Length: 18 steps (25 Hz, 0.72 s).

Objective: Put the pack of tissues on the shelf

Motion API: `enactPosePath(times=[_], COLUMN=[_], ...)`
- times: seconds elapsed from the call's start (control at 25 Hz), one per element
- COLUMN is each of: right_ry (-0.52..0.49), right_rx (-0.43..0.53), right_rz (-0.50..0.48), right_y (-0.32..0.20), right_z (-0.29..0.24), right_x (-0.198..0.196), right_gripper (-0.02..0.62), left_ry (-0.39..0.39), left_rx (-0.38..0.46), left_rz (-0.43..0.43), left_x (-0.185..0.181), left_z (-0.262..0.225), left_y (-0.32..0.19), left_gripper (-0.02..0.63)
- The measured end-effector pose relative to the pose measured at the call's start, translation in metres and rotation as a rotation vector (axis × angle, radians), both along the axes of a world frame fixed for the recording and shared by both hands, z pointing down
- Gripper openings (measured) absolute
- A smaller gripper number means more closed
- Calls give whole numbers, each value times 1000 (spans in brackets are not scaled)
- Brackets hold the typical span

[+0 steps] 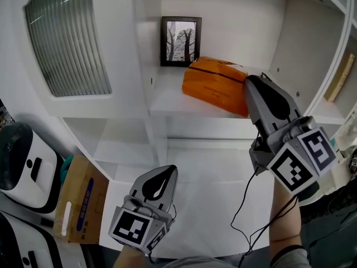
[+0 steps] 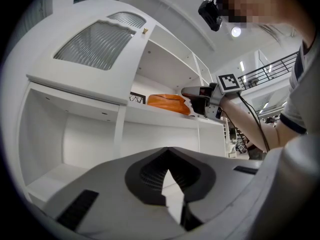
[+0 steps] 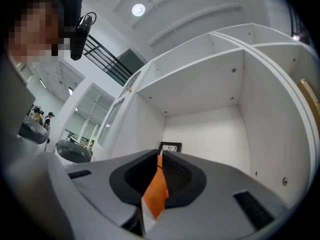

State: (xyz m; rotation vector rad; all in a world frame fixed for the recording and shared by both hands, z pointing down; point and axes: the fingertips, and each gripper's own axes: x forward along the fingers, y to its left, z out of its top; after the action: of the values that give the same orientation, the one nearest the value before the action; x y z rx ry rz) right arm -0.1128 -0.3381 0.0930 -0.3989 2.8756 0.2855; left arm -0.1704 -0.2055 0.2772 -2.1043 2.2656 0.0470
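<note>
Pack of tissues point(image 1: 215, 85) is on the upper shelf point(image 1: 167, 102), just in front of the picture frame point(image 1: 181, 41), lying skewed with its near right corner at the shelf's front edge. The right gripper point(image 1: 251, 85) is at the pack's right end, and its fingers point(image 3: 185, 176) are clenched on a thin fold of the orange wrapper. A pinch on the film is probably enough to steer a light, soft pack. I can't tell whether the pack's full weight rests on the shelf yet.

The left gripper point(image 1: 167, 175) hangs low by the lower compartment with its fingers point(image 2: 150, 176) closed on nothing, parked out of the way.

Room:
- There is bare shelf to the left of the pack and behind it on the right.
- The frame is close behind the left part, so pushing straight back risks knocking it.
- The right wall point(image 1: 301, 54) is near the gripper body but apart from it.

The pack likely needs a nudge inward off the edge before release. Pulling out low and toward the front looks clear.
</note>
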Motion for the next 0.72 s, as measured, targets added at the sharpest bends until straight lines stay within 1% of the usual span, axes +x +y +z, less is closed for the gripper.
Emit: enactPosePath(times=[0.08, 0.16, 0.28, 0.56, 0.72], right_ry=[10, 23, 34, 14, 31], right_rx=[4, 11, 20, 2, 14], right_rz=[-6, -10, -14, -21, -7], right_y=[5, 10, 17, 34, 43], right_z=[5, 11, 20, 30, 39], right_x=[2, 3, 6, 23, 32], right_gripper=[1, -4, -5, -5, -5], left_ry=[-1, -1, 1, 0, 0], left_rx=[1, 0, 1, 10, 15], left_rz=[10, 21, 38, 91, 129], left_x=[2, 5, 7, 18, 26], left_z=[1, 2, 2, 1, 0], left_y=[0, 0, -1, -4, -8], left_gripper=[25, 25, 25, 25, 25])
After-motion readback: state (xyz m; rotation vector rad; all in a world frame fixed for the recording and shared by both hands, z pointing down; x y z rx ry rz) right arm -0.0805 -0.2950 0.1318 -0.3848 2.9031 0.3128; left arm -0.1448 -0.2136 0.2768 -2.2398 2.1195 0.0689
